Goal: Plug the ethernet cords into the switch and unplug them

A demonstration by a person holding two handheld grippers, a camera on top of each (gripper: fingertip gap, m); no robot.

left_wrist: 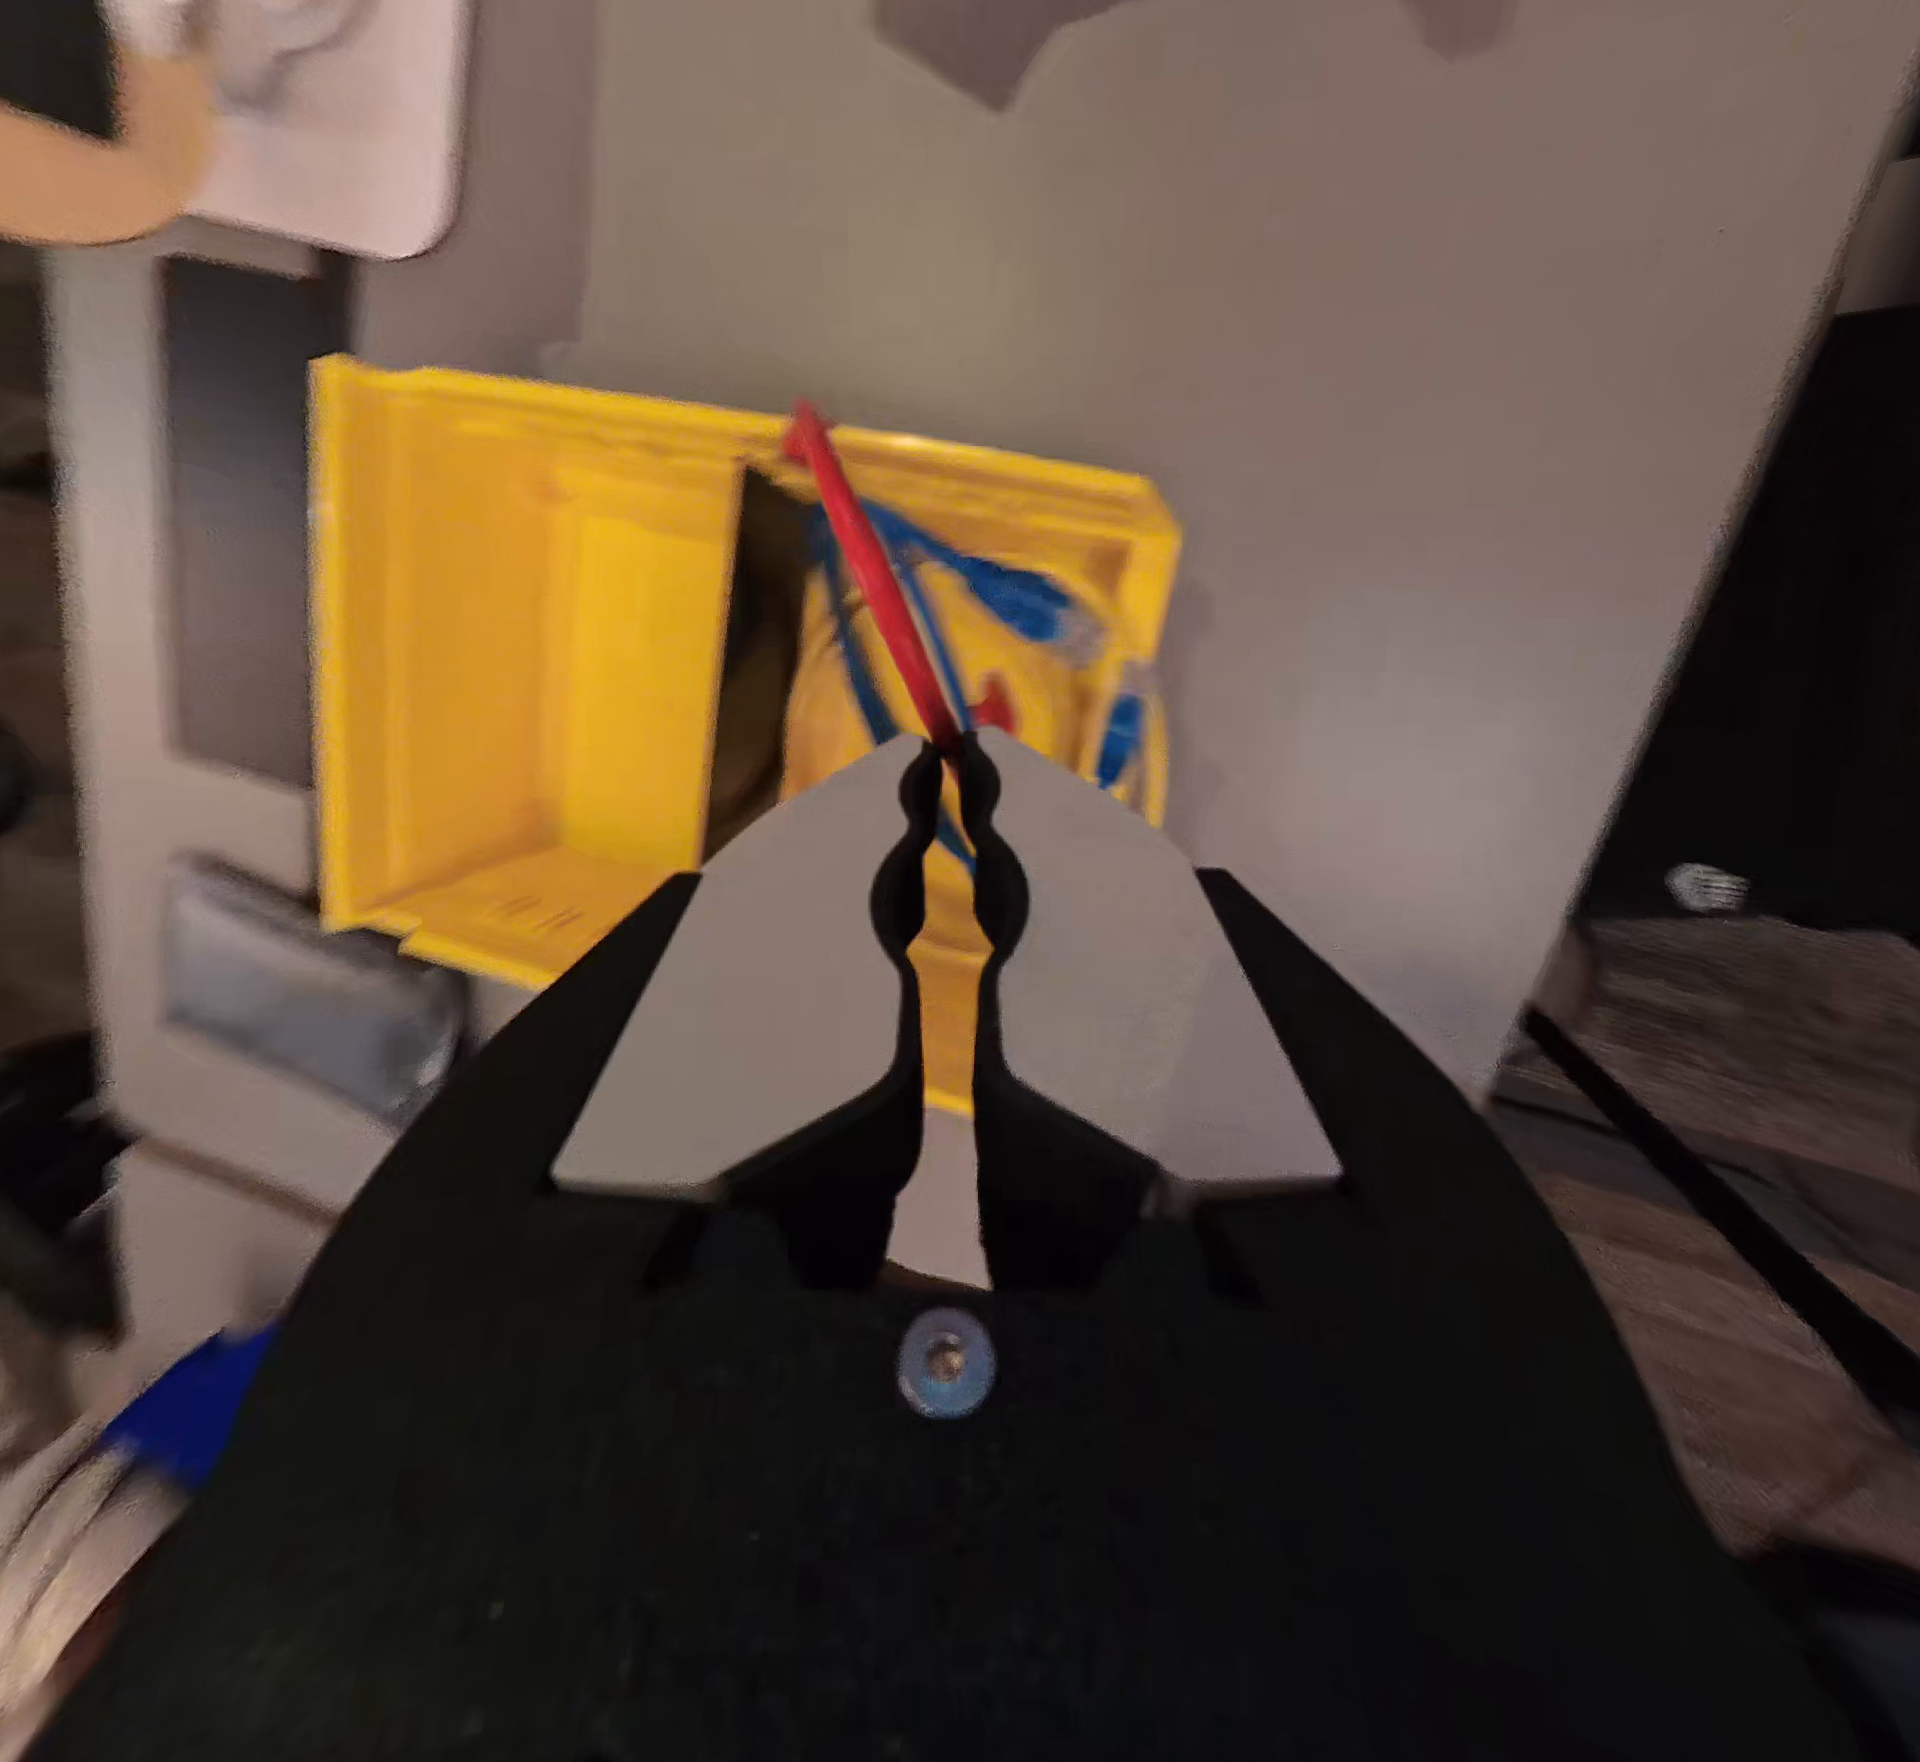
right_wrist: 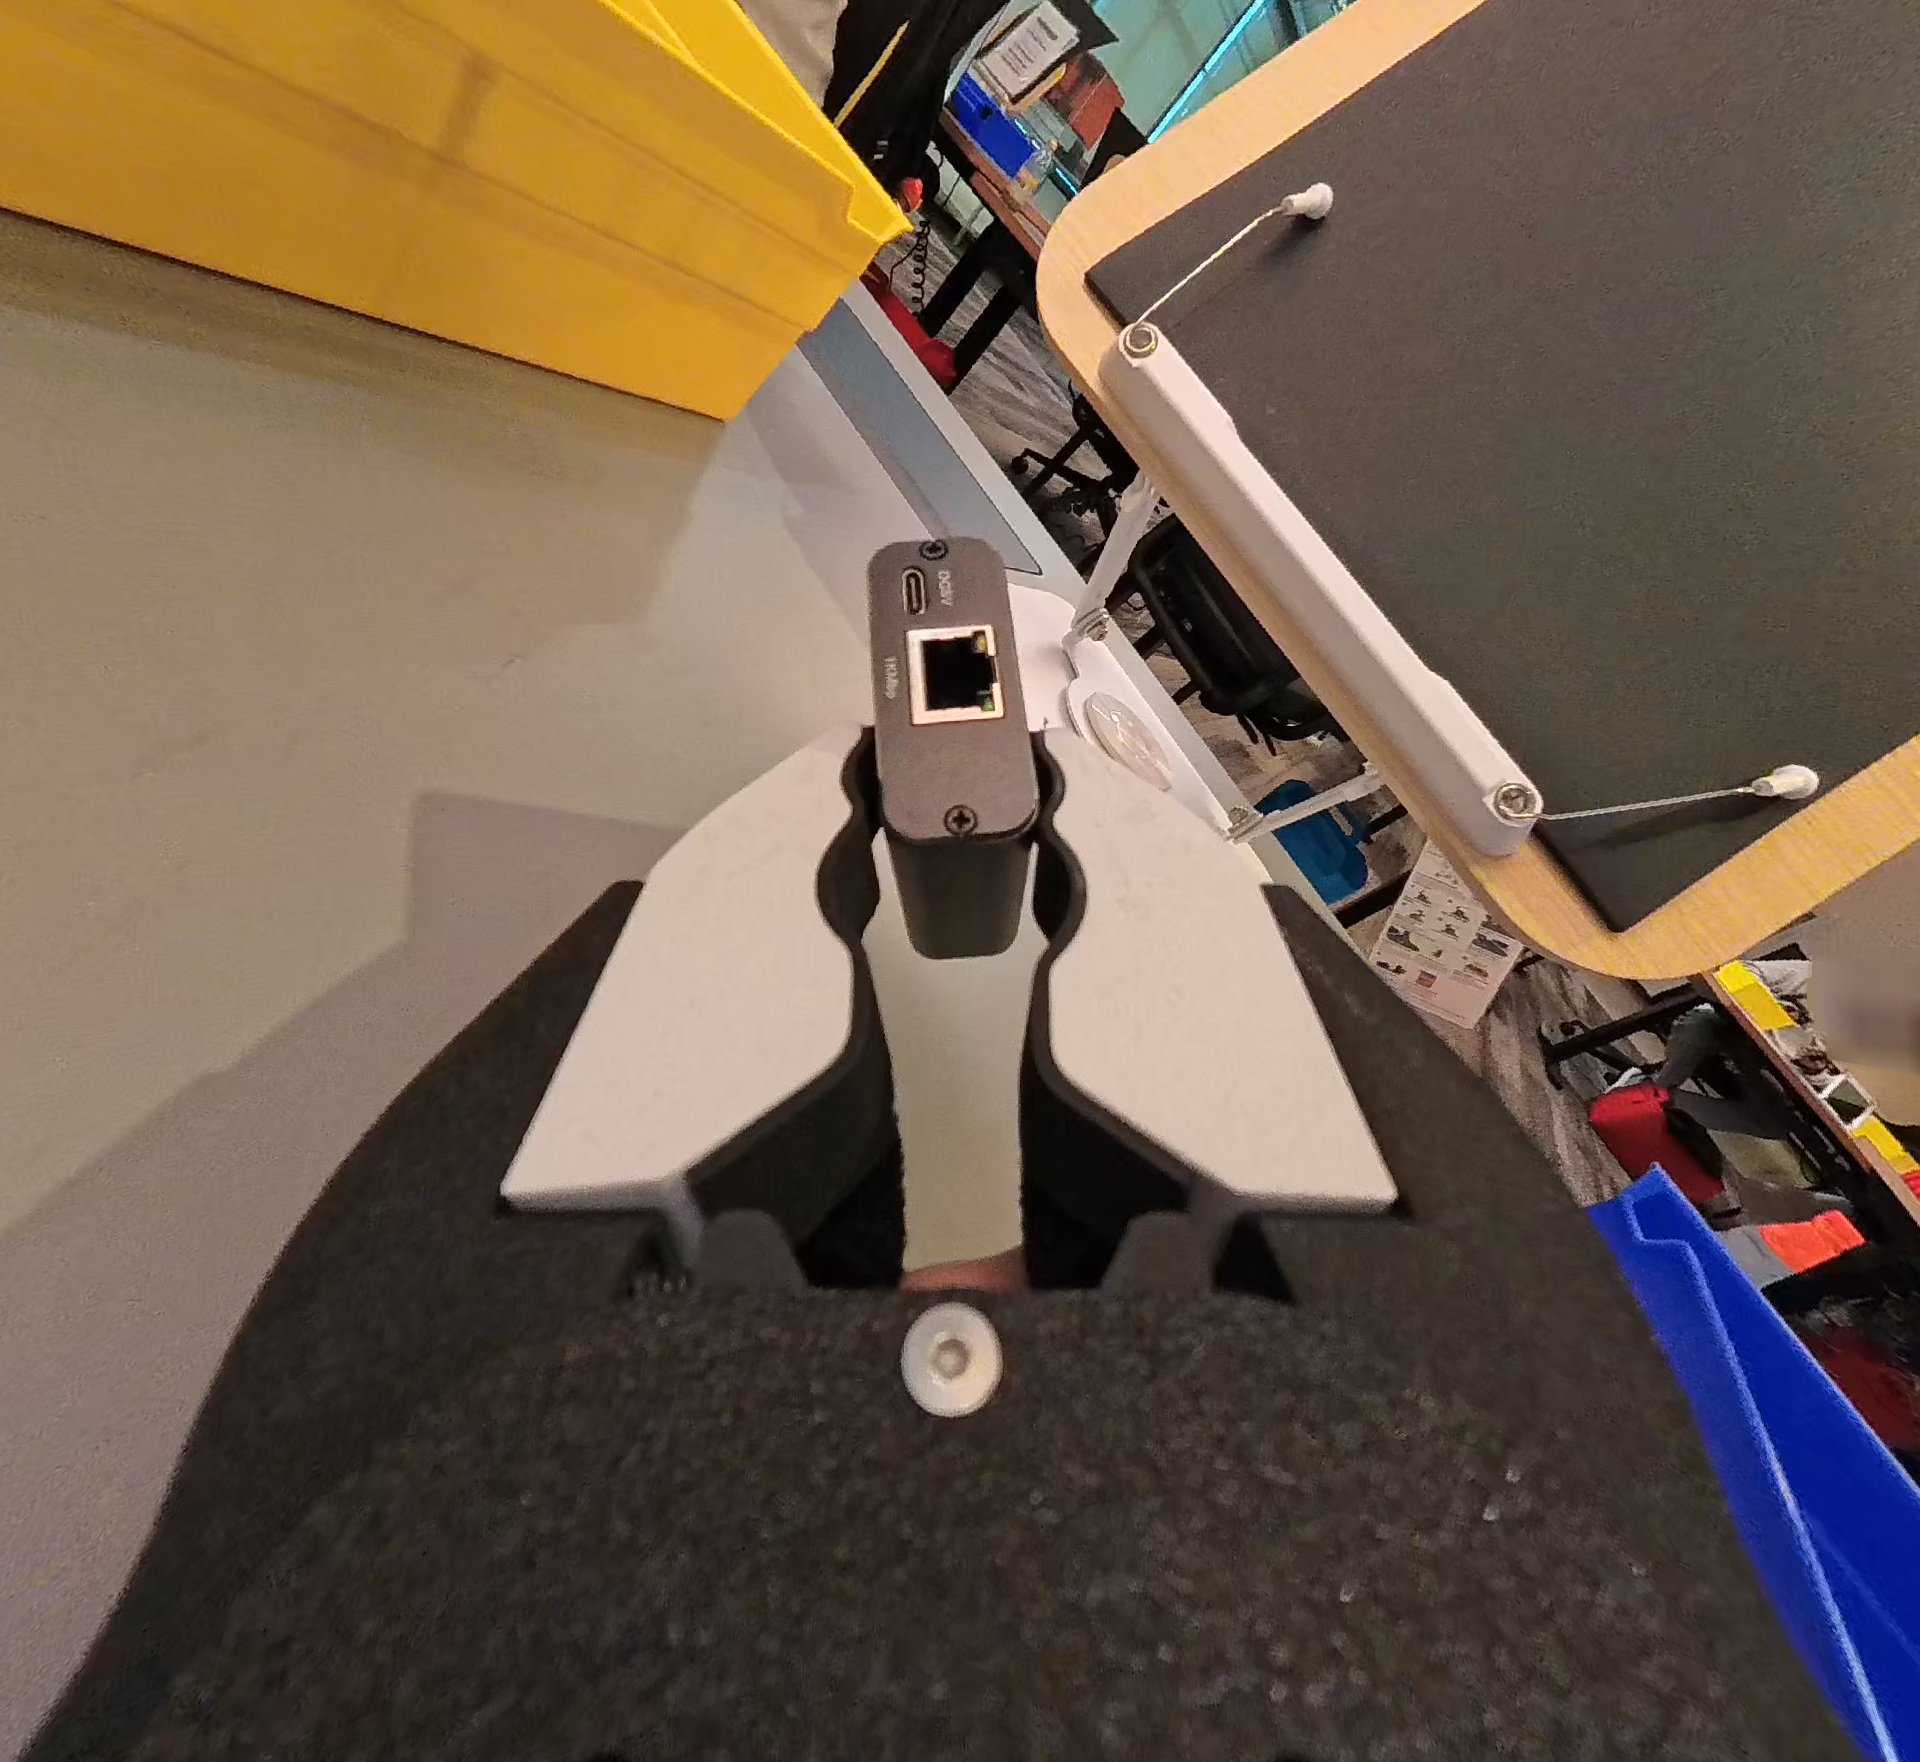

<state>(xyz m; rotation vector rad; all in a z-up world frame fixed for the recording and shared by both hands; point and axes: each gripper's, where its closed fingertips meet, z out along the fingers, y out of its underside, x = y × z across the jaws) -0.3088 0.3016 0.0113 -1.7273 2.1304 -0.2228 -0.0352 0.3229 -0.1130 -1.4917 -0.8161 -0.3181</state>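
A pale grey-white table (left_wrist: 1299,382) carries everything. In the left wrist view, a yellow bin (left_wrist: 499,652) sits directly on it, open side toward the camera, with blue cords (left_wrist: 1023,595) and a red cord (left_wrist: 873,590) lying inside; the view is blurred, so finer detail is unclear. At the table's left edge lies a white, rounded object (left_wrist: 343,50), too blurred to identify. In the right wrist view, the bin's yellow wall (right_wrist: 416,133) rests on the same tabletop (right_wrist: 312,621).
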